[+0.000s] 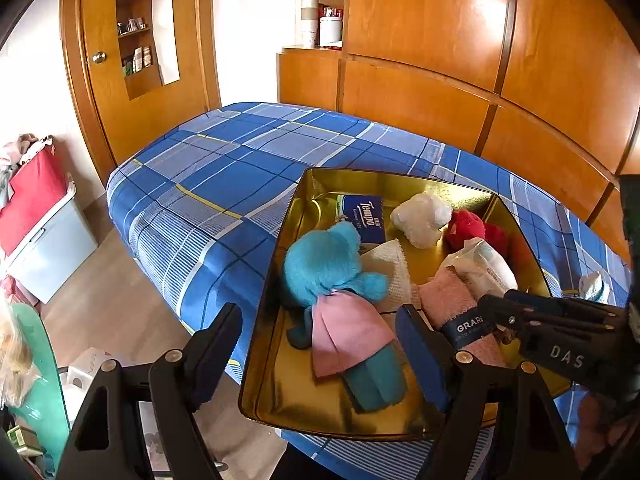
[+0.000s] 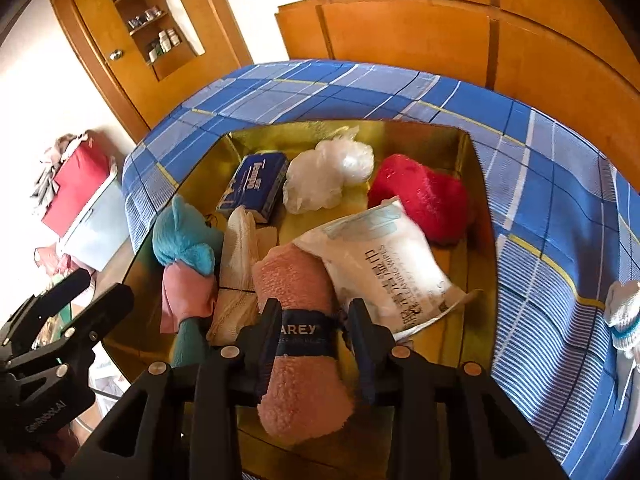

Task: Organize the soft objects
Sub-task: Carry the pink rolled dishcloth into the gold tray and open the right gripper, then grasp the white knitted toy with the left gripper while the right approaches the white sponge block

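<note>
A gold tin tray [image 2: 476,184] lies on the blue plaid bed. In it are a teal plush [image 2: 184,240] with a pink cloth [image 2: 184,292], white gauze [image 2: 240,252], a Tempo tissue pack [image 2: 256,184], a crumpled white bag [image 2: 324,176], a red plush [image 2: 420,196] and a wipes pack [image 2: 380,264]. My right gripper [image 2: 314,320] is shut on a pink towel roll [image 2: 296,280] at its navy band, low over the tray's near end. My left gripper [image 1: 316,344] stands open astride the tray's left wall, holding nothing. The left gripper [image 2: 96,292] also shows at the right wrist view's lower left.
A white sock [image 2: 624,316] with a teal stripe lies on the bed right of the tray. Wooden wardrobe panels [image 1: 440,40] back the bed. A red and white storage box [image 1: 44,232] stands on the floor at the left, with clutter near it.
</note>
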Demonstrator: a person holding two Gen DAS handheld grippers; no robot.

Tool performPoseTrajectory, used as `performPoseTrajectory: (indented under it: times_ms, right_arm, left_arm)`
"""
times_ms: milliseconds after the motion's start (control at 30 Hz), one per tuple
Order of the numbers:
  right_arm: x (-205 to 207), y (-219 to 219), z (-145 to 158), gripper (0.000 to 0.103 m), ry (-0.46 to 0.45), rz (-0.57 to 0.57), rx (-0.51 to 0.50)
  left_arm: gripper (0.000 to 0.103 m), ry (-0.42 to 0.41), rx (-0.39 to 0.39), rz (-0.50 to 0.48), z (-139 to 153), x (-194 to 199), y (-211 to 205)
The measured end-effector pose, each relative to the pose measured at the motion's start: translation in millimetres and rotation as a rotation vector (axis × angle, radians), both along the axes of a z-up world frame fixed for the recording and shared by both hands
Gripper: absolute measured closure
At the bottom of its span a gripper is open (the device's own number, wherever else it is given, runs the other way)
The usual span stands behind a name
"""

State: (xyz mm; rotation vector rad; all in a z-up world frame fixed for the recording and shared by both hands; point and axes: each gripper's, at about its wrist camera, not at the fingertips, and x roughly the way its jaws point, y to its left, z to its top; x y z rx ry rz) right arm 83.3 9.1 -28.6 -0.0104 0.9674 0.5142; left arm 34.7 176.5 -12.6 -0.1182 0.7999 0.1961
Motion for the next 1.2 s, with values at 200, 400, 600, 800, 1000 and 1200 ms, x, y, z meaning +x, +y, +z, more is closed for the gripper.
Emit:
performPoseTrajectory:
  times_ms: [200,400,600,800,1000,1200]
  right_arm:
    - [-4,-11,8,0.067,-0.026,-0.024,0.014]
    - [-6,-24,14,0.066,-0.049,-0.050,0.020]
    - [-8,-44,20,0.066,-0.066,-0.085,0.025]
    - [-11,-78,28,0.066,-0.095,-0.137,0.014]
    - [-10,-134,32,0.066,-0.108,-0.231,-0.011]
    - [-8,-218,30,0.066,-0.099,-0.391,-0.044]
  left_arm:
    - [0.024,-0.002,0.011,-0.018,2,-1,-8]
    - [0.024,0.000,0.022,-0.037,2,-2,-16]
    - [0.024,-0.006,0.040,-0.070,6,-1,-29]
    - [0.024,-0.007,0.058,-0.109,10,2,-45]
    - [0.024,-0.012,0.075,-0.173,15,9,-68]
    - [0.024,-0.025,0.093,-0.275,25,18,-105]
